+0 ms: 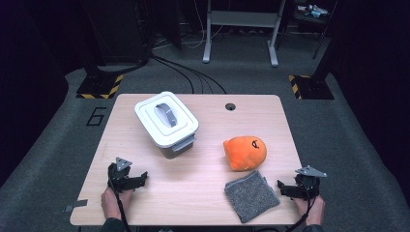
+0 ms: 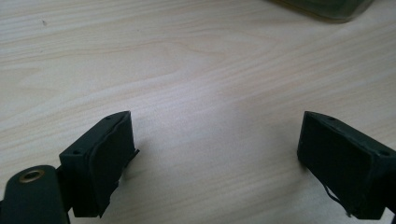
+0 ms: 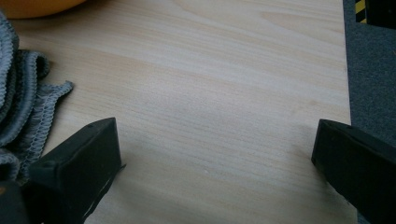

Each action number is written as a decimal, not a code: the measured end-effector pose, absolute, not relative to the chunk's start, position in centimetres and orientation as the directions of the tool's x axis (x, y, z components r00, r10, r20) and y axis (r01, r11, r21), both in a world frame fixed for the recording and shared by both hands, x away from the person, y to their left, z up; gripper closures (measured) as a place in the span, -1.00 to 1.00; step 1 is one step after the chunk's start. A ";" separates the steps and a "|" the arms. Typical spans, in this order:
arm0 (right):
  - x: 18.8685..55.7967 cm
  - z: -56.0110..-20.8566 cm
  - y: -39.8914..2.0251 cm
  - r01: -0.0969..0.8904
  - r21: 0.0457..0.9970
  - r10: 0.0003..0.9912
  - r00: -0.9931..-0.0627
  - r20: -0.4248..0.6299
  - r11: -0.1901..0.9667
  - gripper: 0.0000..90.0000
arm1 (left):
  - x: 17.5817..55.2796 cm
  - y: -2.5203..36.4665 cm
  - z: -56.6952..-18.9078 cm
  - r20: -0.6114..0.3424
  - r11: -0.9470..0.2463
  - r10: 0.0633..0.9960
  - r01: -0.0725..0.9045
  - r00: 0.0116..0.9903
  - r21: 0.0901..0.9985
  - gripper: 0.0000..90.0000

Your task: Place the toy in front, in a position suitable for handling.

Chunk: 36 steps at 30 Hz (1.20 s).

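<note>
Grey terry marks the folded cloth lying at the near right of the desk, just left of the right gripper, whose jaws stand wide apart over bare wood with nothing between them. In the right gripper view the cloth's stitched edge sits just beside the left-hand jaw, apparently not touching it. Nothing has been grasped, so the work looks to be at its very start, both grippers resting near the front edge.

An orange plush toy lies just beyond the cloth, nearly touching its far corner. A white lidded box with a grey handle stands farther off, left of centre. The left gripper is at the near left, jaws equally wide and empty, well apart from the box and everything else.

Judging by nearness, the next move probably falls to the right gripper: swing toward the cloth or toy, straddle an edge, then close.
</note>
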State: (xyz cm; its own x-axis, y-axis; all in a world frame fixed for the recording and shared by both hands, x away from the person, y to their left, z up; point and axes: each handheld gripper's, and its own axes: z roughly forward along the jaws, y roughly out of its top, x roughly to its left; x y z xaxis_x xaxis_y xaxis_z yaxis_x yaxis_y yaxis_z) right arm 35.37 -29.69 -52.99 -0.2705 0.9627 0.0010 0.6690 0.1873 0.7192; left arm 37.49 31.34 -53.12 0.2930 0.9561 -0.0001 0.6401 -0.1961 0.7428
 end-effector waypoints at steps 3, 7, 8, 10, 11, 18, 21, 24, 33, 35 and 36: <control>35.4 -53.0 -29.7 0.671 0.717 0.963 -0.269 0.000 0.187 -1.00 | 37.8 31.4 -53.1 -0.003 -0.190 0.958 0.642 0.287 0.742 -0.76; 35.5 -52.9 -29.7 0.675 0.711 0.961 -0.278 0.000 0.196 -1.00 | 38.2 31.5 -53.1 -0.002 -0.195 0.956 0.638 0.293 0.745 -0.76; 35.5 -52.9 -29.7 0.682 0.707 0.962 -0.273 0.008 0.187 -1.00 | 38.2 31.5 -53.1 -0.002 -0.199 0.954 0.640 0.299 0.742 -0.76; 35.6 -52.8 -29.7 0.684 0.701 0.957 -0.289 0.004 0.203 -1.00 | 38.4 31.5 -53.1 -0.005 -0.202 0.953 0.643 0.304 0.739 -0.76; 35.6 -52.7 -29.7 0.687 0.698 0.956 -0.293 0.011 0.203 -1.00 | 38.4 31.5 -53.1 -0.001 -0.202 0.953 0.639 0.303 0.742 -0.76; 36.0 -51.7 -29.6 0.686 0.703 0.954 -0.297 0.035 0.187 -1.00 | 38.6 31.5 -53.1 -0.002 -0.206 0.951 0.638 0.309 0.742 -0.76; 36.2 -50.7 -29.1 0.684 0.705 0.953 -0.301 0.041 0.185 -1.00 | 38.7 31.5 -53.1 -0.003 -0.204 0.952 0.638 0.307 0.743 -0.76; 36.5 -49.8 -28.5 0.674 0.708 0.945 -0.324 0.030 0.209 -1.00 | 38.6 31.5 -53.1 -0.003 -0.201 0.953 0.640 0.303 0.742 -0.76; 36.8 -46.6 -26.3 0.639 0.724 0.924 -0.382 0.007 0.259 -1.00 | 38.7 31.5 -53.2 -0.003 -0.196 0.954 0.635 0.298 0.747 -0.76; 36.9 -45.9 -25.7 0.636 0.724 0.920 -0.392 0.007 0.266 -1.00 | 38.7 31.5 -53.2 -0.002 -0.197 0.955 0.635 0.298 0.747 -0.76; 37.0 -45.6 -25.4 0.627 0.730 0.917 -0.399 0.002 0.272 -1.00 | 38.7 31.5 -53.2 -0.001 -0.197 0.955 0.635 0.298 0.747 -0.76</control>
State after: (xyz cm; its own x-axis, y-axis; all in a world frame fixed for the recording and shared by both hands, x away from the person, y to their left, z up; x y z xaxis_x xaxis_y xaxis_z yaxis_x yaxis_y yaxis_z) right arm 37.01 -25.36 -45.59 -0.3994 0.9168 0.0017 0.6273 0.2719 0.7297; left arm 38.66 31.53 -53.16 0.2975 0.9547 -0.0010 0.6352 -0.1972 0.7467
